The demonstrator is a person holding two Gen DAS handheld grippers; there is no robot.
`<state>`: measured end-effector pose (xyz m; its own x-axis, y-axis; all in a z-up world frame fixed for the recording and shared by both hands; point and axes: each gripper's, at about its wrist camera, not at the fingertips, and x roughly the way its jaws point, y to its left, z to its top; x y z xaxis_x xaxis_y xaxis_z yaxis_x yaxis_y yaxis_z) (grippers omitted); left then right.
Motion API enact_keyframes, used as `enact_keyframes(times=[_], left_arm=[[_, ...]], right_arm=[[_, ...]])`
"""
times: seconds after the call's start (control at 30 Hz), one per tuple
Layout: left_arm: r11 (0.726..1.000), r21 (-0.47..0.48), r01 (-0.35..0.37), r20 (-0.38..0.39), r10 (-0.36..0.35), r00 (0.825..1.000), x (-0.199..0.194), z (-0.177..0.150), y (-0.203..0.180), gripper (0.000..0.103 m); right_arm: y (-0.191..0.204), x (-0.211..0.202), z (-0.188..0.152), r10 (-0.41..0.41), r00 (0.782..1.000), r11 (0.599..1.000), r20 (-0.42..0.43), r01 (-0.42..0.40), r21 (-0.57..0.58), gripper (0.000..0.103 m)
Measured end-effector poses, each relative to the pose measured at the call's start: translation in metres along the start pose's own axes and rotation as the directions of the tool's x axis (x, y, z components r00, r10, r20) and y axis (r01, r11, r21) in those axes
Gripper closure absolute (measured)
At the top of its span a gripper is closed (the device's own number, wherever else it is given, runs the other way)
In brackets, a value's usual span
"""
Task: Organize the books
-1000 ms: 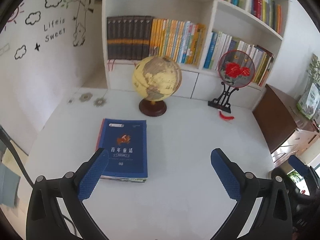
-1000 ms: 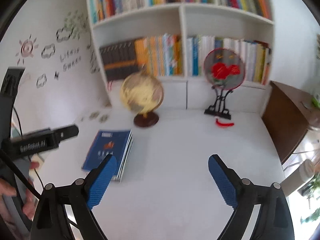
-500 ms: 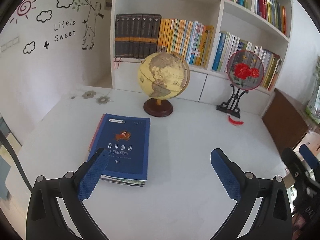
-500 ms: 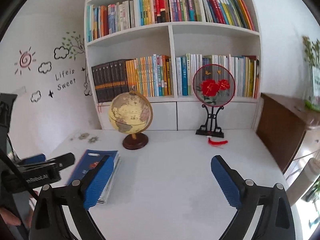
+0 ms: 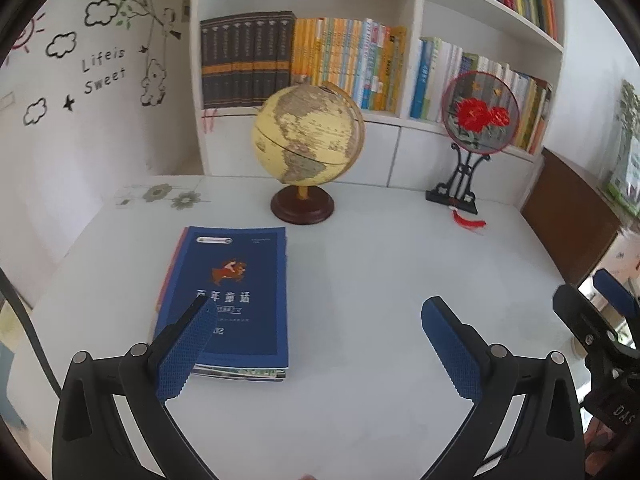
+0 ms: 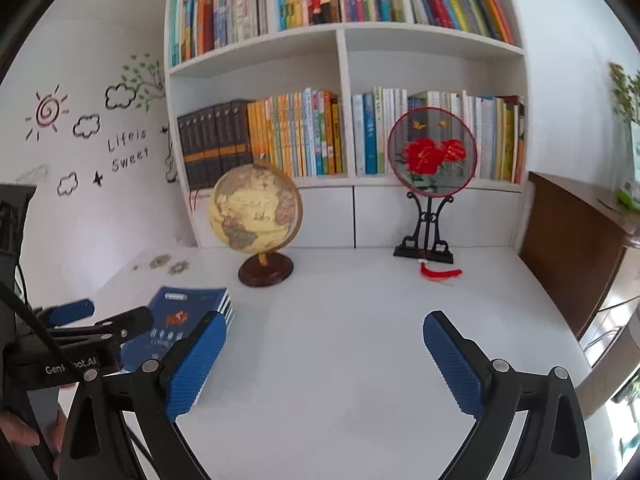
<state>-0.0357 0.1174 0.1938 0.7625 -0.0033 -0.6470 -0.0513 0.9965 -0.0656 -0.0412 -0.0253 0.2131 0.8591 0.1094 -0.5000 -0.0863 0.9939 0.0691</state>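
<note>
A white desk (image 5: 360, 280) holds a small stack of books (image 5: 232, 300), top cover blue, lying flat at left. The left gripper (image 5: 316, 320) hovers above the desk with its blue-padded jaws spread wide, the left pad over the stack's near corner. Behind stand a globe (image 5: 306, 136), a round fan on a black stand (image 5: 478, 114) and a filled bookshelf (image 5: 360, 64). The right gripper (image 5: 600, 320) shows at the right edge.
</note>
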Motion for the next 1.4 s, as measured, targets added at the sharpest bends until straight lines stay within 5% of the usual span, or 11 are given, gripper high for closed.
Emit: enact_keyframes(times=[1.4], left_arm=[[1.0, 0.004, 0.028, -0.078, -0.028, 0.997, 0.018, -0.015, -0.005, 0.001]], right_arm=[[-0.006, 0.024, -0.016, -0.008, 0.988, 0.999, -0.156, 0.015, 0.042, 0.004]])
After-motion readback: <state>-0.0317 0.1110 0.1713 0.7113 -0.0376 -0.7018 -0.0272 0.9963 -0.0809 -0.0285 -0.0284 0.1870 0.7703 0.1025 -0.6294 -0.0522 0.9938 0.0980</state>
